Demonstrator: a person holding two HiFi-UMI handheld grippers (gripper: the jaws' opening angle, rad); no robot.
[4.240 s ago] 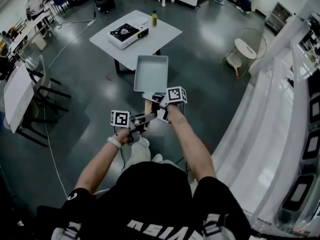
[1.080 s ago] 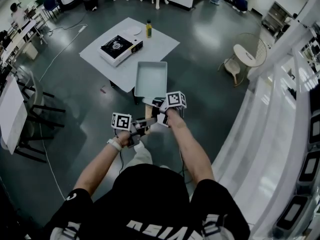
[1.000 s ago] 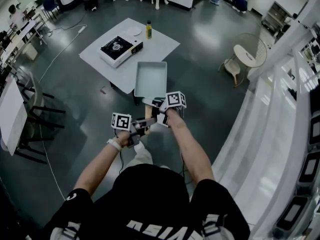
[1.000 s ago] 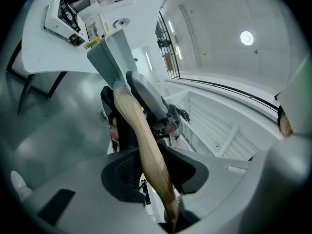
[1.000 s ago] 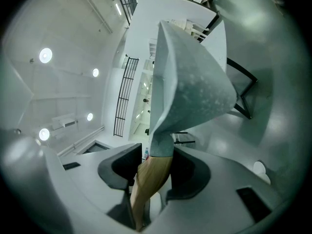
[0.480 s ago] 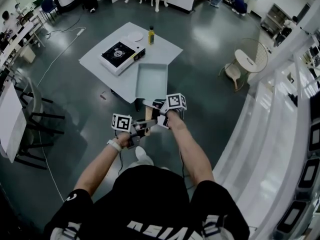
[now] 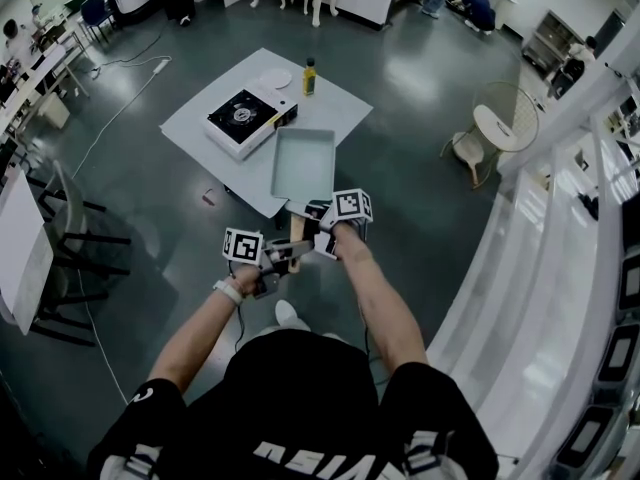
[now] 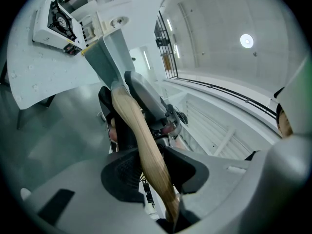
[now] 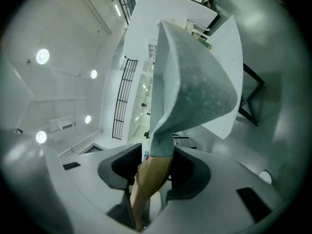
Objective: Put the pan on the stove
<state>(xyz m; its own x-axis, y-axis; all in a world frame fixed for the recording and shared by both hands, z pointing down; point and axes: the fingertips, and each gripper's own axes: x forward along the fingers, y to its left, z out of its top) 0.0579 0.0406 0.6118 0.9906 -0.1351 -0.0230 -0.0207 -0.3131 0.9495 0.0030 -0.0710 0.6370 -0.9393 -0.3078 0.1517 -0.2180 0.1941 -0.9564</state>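
Carried closer to the table [image 7: 335, 103] than seconds earlier: pan [image 7: 303, 163], held in the air over the table's near edge, stove [image 7: 240, 118] at its 10 o'clock. Its wooden handle [image 8: 139, 140] is clamped by both grippers: right gripper [image 7: 318, 220] beside the pan body, left gripper [image 7: 283, 256] nearer the handle's end. Both forearms are extended forward.

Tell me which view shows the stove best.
The head view: the stove sits whole on the white table, burner visible. The left gripper view catches it at the top left edge, cropped. In the right gripper view the pan blocks most of the table, hiding it.
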